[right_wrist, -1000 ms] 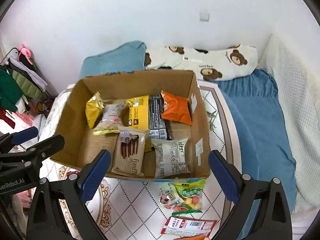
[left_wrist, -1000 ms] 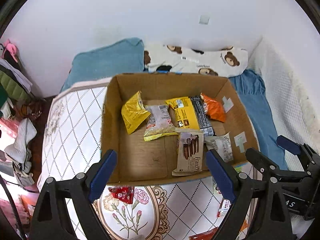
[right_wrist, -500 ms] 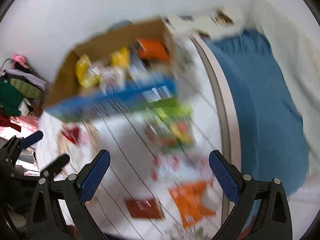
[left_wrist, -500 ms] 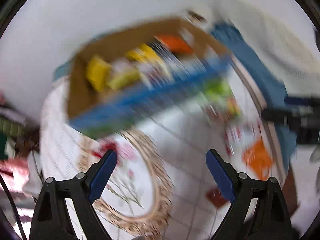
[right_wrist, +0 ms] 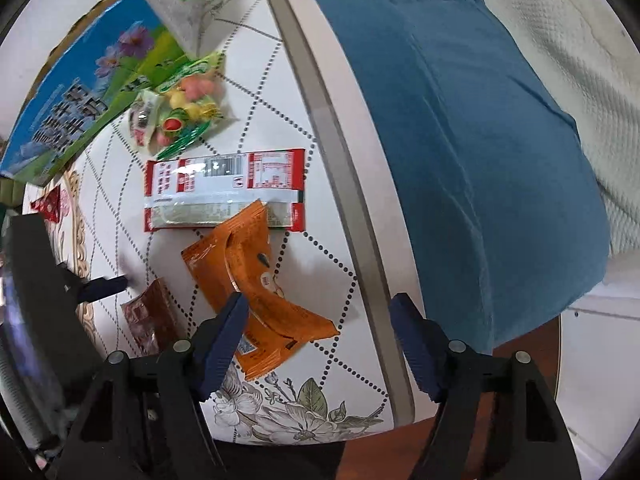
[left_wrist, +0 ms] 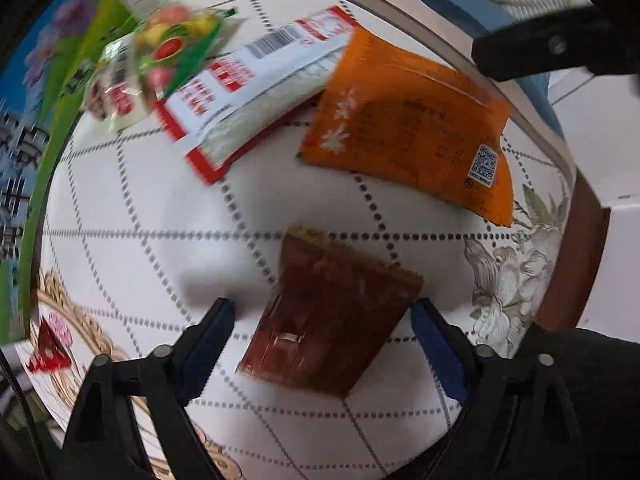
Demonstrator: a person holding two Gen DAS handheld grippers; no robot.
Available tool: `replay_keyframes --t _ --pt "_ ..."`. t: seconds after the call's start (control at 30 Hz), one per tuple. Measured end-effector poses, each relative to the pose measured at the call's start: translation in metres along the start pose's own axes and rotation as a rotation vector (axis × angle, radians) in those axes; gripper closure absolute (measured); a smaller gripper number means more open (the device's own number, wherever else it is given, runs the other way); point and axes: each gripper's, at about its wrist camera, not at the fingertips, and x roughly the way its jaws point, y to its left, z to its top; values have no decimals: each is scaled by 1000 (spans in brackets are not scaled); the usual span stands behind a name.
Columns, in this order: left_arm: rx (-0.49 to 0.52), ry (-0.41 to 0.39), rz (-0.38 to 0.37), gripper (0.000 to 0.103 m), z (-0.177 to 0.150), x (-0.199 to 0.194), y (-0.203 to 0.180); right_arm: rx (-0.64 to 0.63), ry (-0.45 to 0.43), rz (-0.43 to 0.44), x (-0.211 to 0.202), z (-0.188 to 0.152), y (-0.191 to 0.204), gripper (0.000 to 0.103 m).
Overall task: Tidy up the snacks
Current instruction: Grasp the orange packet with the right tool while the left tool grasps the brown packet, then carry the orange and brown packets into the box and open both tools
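The brown packet (left_wrist: 332,312) lies near the surface's (left_wrist: 140,208) front edge, between our closing left gripper's (left_wrist: 322,334) jaws, untouched, long axis pointing away; right gripper (right_wrist: 316,332) closes over the orange packet (right_wrist: 256,280).

A white tabletop (right_wrist: 280,264) fills most of both views, printed with a dotted diamond lattice, a grey-and-white flower spray (right_wrist: 276,404) at lower centre of the right wrist view, and a gold scroll border (left_wrist: 76,316) at lower left of the left wrist view. A grey band (right_wrist: 340,152) runs along its curved edge. Upper right lies a blue blanket (right_wrist: 480,152), with a white textured cloth (right_wrist: 580,52) beyond it. A reddish-brown strip, perhaps floor (right_wrist: 532,344), shows at lower right. The light is even and bright.
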Motion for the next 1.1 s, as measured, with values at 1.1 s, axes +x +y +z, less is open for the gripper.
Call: replay_keyframes --t 1.1 --pt "-881 -4 -185 52 -65 11 124 -205 114 61 61 -1 120 50"
